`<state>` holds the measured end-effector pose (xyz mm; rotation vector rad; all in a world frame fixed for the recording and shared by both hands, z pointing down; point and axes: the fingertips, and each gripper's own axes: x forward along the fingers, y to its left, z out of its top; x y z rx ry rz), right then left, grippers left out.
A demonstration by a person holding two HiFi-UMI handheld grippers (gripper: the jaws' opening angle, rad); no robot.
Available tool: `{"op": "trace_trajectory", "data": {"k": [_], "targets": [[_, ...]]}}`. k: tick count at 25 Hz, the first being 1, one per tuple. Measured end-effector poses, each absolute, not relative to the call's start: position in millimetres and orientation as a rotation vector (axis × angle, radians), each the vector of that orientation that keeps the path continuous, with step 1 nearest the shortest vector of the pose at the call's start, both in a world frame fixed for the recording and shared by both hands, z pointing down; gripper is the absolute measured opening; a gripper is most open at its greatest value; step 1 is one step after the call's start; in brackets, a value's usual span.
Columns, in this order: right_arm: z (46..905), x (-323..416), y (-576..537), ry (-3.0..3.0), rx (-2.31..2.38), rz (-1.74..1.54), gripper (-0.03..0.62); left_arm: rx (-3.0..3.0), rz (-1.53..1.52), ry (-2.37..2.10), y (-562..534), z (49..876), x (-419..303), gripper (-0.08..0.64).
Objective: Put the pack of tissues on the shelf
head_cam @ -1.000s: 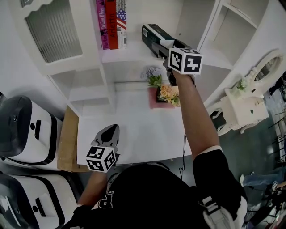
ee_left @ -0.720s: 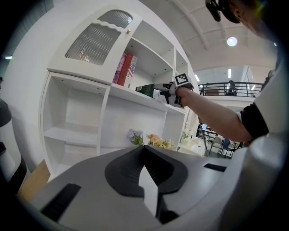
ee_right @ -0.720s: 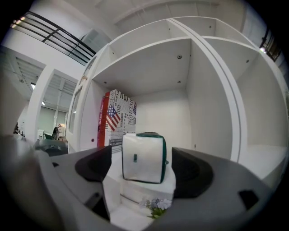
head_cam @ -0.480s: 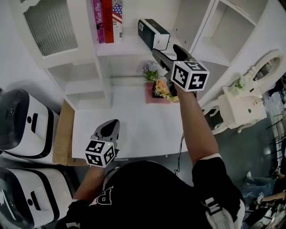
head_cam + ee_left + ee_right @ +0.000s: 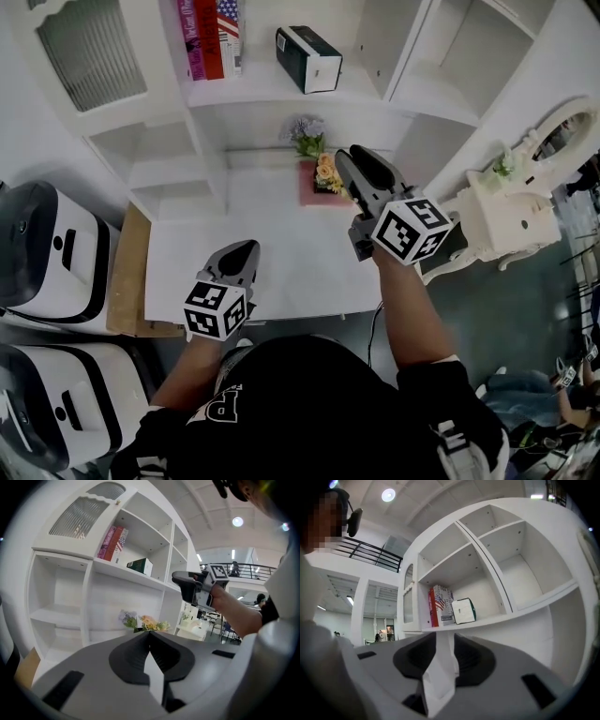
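The pack of tissues (image 5: 307, 58), dark green with a white end, stands alone on the white shelf (image 5: 262, 92) beside the books; it also shows in the left gripper view (image 5: 140, 566) and the right gripper view (image 5: 463, 611). My right gripper (image 5: 360, 159) hangs well in front of and below the shelf, over the table's far side, clear of the pack. Its jaws have just been closing, with a narrow gap (image 5: 443, 637) left and nothing between them. My left gripper (image 5: 240, 251) sits low over the table's near left, tips together and empty (image 5: 149, 634).
Red and flag-patterned books (image 5: 208, 37) stand left of the pack. A small flower arrangement (image 5: 319, 167) sits at the back of the white table (image 5: 281, 272). White-and-black machines (image 5: 47, 253) stand at the left; an ornate white stand with a mirror (image 5: 511, 220) at the right.
My right gripper has drawn back from the shelf, down and toward me, leaving the pack standing there, and its jaws have narrowed. My left gripper has shifted slightly.
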<state>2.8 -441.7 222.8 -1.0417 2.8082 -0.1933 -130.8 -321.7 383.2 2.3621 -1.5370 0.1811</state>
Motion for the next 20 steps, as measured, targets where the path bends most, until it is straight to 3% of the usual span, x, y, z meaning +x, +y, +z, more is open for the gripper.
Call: {"op": "trace_trajectory", "data": {"k": [3, 20], "targets": [[232.4, 10.8, -423.5, 2.789, -0.986, -0.190, 0.017, 2.368, 0.188, -1.527, -321.6, 384.1, -119.5, 0.014], [357.7, 59.1, -345.3, 2.908, -0.861, -0.460, 0.008, 2.352, 0.171, -1.538, -309.0, 390.7, -66.8, 0.014]]}}
